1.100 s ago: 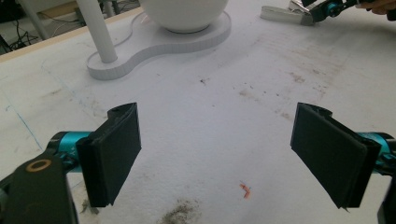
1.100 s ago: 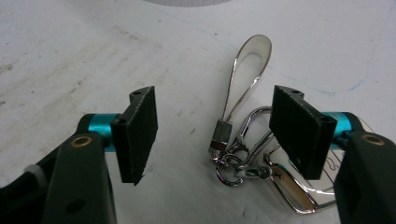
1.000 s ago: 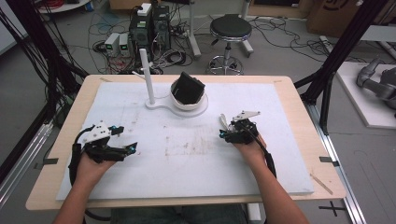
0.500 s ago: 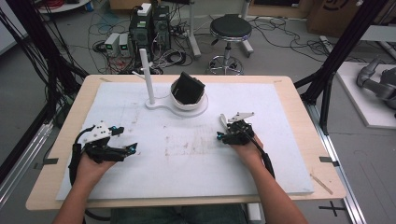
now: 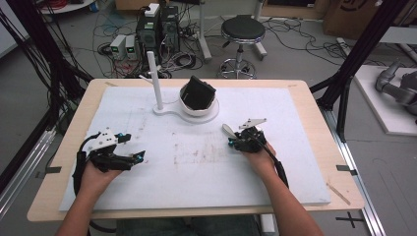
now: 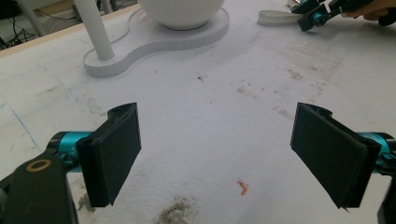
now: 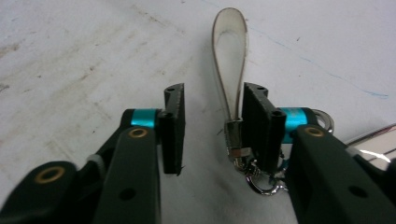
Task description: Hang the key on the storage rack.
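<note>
A white strap loop [image 7: 229,42] with a metal clasp [image 7: 254,179] lies on the white mat [image 5: 206,167]. It sits between the jaws of my right gripper [image 7: 210,100], against the inner face of the right jaw, with a gap left to the other jaw, so the gripper is open. In the high view the right gripper [image 5: 233,138] is right of centre with the strap [image 5: 228,129] poking out past its tips. My left gripper [image 5: 134,146] rests at the mat's left. Its jaws stand wide open with nothing between them in the left gripper view [image 6: 219,154].
A white stand [image 5: 169,109] sits at the back centre, with an upright post [image 5: 155,81] and a bowl [image 5: 200,105] holding a black object [image 5: 199,92]. The mat shows faint stains in its middle [image 5: 196,150]. A wooden table edge [image 5: 319,123] runs around the mat.
My right gripper has drifted slightly left and toward the person, with the strap still at its tips. The left gripper has stayed where it was.
</note>
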Motion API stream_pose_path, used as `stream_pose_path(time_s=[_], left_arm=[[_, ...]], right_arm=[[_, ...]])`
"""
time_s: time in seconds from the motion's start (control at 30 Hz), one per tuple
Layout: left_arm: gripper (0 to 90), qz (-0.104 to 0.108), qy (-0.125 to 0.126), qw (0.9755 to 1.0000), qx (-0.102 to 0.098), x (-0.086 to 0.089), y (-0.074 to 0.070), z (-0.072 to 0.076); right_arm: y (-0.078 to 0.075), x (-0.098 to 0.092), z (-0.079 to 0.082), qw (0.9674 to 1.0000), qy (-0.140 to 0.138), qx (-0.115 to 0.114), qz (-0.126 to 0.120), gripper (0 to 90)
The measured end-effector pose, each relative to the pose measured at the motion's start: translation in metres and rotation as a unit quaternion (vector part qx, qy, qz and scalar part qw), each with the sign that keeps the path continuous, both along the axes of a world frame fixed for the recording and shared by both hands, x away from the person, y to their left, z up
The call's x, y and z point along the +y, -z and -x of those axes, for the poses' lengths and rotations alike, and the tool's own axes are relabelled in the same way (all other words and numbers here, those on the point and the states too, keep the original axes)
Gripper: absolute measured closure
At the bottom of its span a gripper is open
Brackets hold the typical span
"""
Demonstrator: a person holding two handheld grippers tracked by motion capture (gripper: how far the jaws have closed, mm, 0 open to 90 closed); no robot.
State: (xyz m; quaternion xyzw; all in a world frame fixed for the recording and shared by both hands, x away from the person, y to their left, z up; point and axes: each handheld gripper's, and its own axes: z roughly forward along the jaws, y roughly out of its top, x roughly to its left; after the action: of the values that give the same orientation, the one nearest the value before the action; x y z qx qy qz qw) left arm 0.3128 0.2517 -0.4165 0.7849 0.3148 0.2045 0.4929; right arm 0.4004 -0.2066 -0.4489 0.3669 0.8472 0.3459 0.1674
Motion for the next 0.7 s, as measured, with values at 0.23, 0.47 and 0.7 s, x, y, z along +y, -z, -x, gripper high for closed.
stream_pose_path(time_s=[0.23,0.47,0.7], left_arm=[[16.1,-0.001,-0.001,1.0,0.001,0.0008,0.0006,-0.0001],[16.1,0.0,0.0,1.0,0.001,0.0005,0.0006,0.0],[16.1,-0.001,-0.001,1.0,0.0,0.001,0.0001,0.0]], right_arm=[[-0.0008,-0.005,-0.0013,1.0,0.002,0.002,-0.001,78.0],[-0.0012,-0.0062,-0.0014,1.0,-0.003,-0.001,0.005,82.3],[-0.0055,-0.0089,0.0002,1.0,-0.003,-0.003,-0.003,82.8]])
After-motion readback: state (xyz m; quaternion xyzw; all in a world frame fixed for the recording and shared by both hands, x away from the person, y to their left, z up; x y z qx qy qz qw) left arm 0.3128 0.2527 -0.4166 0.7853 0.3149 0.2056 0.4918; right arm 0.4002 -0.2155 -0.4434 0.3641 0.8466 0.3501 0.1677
